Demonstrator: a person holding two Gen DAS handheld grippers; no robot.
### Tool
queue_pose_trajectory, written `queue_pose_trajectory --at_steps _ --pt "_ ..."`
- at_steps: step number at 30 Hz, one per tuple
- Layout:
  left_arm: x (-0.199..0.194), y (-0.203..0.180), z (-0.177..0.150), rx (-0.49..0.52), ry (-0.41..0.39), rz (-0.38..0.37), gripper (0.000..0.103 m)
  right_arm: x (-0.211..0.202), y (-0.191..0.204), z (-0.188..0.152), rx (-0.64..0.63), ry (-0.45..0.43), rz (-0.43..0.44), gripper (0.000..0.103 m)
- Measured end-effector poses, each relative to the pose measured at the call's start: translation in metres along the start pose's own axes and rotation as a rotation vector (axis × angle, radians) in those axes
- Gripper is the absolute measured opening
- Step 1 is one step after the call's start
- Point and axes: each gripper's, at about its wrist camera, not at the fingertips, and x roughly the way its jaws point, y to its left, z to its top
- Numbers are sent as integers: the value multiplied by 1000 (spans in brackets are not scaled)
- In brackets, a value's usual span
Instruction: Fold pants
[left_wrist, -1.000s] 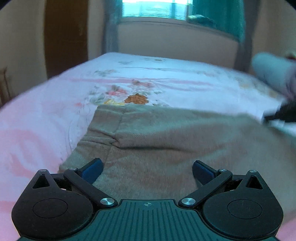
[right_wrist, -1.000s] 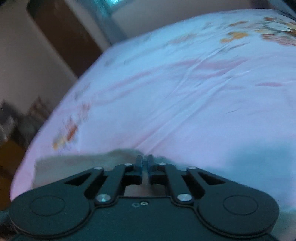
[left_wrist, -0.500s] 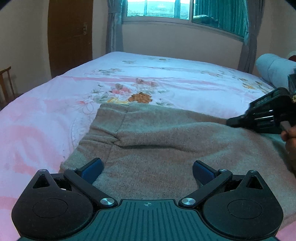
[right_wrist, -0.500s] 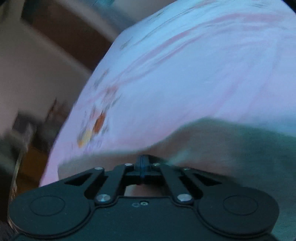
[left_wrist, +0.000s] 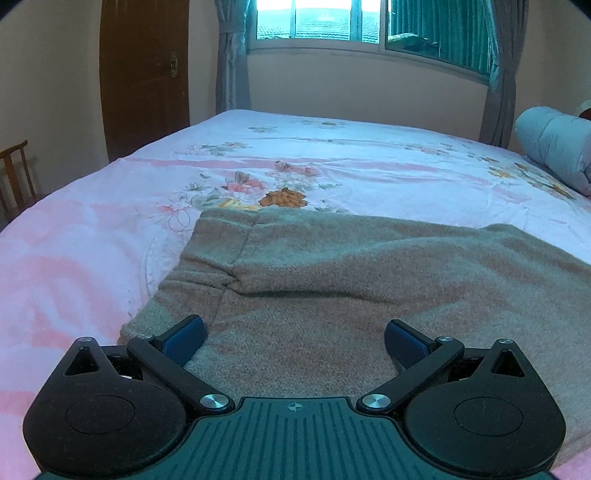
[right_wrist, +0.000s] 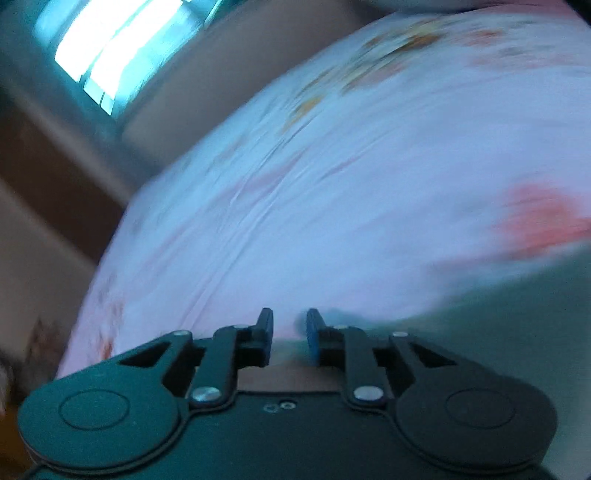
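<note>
Right gripper (right_wrist: 289, 328) just opening slightly, nothing between jaws, pulling away from pants (left_wrist: 369, 280); fold laid. Left gripper (left_wrist: 293, 338) hovering wide open.

Wide open bedsheet (left_wrist: 351, 166) beyond the far edge of the pants (left_wrist: 351, 280), nothing on it up to the wall under the window (left_wrist: 317, 22). Rolled blanket (left_wrist: 554, 151) blocking far right corner. Bare sheet left of pants too. Door (left_wrist: 144, 74) and chair (left_wrist: 14, 177) off the bed at left, well clear
</note>
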Motion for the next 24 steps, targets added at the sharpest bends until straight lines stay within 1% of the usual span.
queue_pose_trajectory --at_steps 1,3,4,6,9,11,13,14,17,18,19,20,21,23,24 --pt "0 -1 0 6 -2 4 103 -28 -20 6 21 -50 5 13" --pt "-3 -5 2 19 2 18 103 -79 -60 14 45 -126 -26 18" --pt "-7 -9 6 20 3 28 103 -106 -82 16 67 -157 -39 19" --pt "-16 -15 13 4 -5 45 103 -157 -127 17 114 -204 -98 21" --pt "-29 -27 20 -44 -19 30 103 -211 -175 10 157 -256 -164 24" --pt "-37 -42 20 -16 -34 35 103 -232 -194 1 191 -274 -189 24" --pt "-40 -58 18 0 -27 13 103 -238 -201 -1 205 -277 -173 24" --pt "-41 -66 17 7 -22 8 103 -235 -198 -3 207 -282 -170 24" --pt "-43 -85 15 30 -16 -6 103 -228 -193 -1 208 -294 -110 27" --pt "-42 -89 15 33 -10 -8 103 -230 -200 1 216 -291 -96 27" --pt "-40 -92 13 31 2 -9 103 -242 -212 2 227 -290 -91 27" --pt "-38 -95 12 28 13 -9 103 -242 -215 1 240 -293 -83 27" --pt "-33 -96 8 18 40 -9 103 -247 -219 -2 256 -297 -74 27" --pt "-21 -95 -3 -4 121 -13 103 -264 -227 -12 285 -302 -72 27" --pt "-21 -93 -9 -3 100 -19 103 -267 -230 -14 295 -304 -77 27"
